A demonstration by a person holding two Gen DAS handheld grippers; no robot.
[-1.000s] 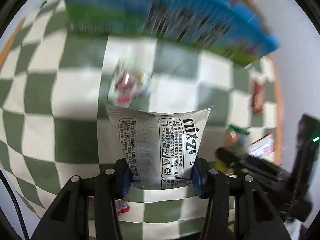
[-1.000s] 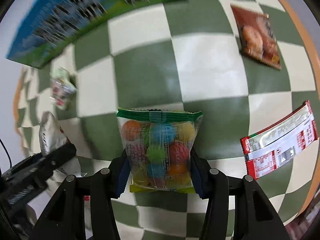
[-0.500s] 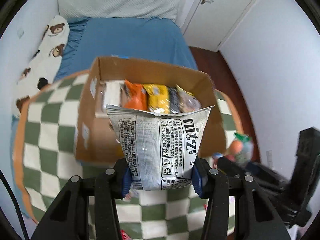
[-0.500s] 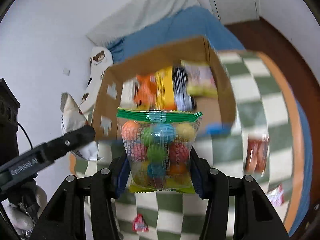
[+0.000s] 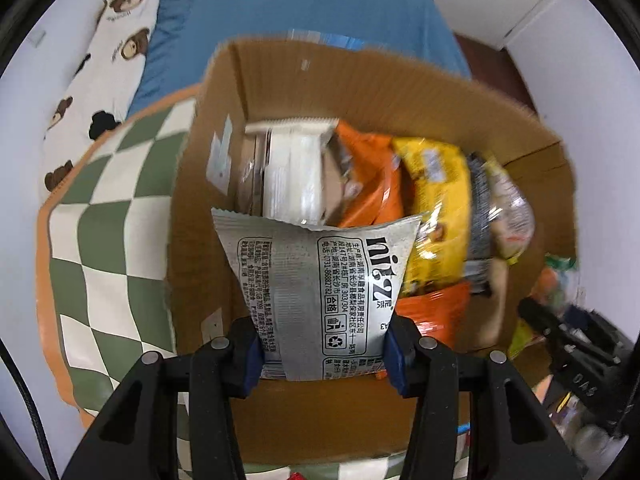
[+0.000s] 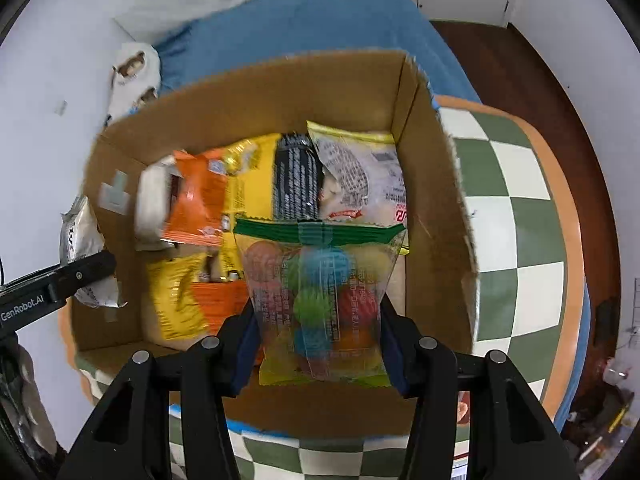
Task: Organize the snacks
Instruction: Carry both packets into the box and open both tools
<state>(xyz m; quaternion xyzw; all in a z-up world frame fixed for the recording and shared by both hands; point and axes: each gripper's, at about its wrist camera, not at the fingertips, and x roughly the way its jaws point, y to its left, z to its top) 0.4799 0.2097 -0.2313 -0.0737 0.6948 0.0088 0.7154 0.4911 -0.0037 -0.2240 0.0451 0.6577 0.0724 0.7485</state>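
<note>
Now that the cardboard box (image 5: 400,92) sits under us instead of bare checkered mat (image 5: 108,240), left gripper (image 5: 324,354) stays clamped on the grey packet (image 5: 316,296), right gripper (image 6: 320,354) on the candy-ball bag (image 6: 320,296); we judge release comes next.

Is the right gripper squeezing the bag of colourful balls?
Touching. The right wrist view shows both blue pads of the right gripper pressed against the candy bag.

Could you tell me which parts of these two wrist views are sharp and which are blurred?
Left wrist: silver packet sharp in the left gripper, cardboard box smeared. Right wrist: colourful ball candy bag in the right gripper fairly crisp, box snacks streaked.
</note>
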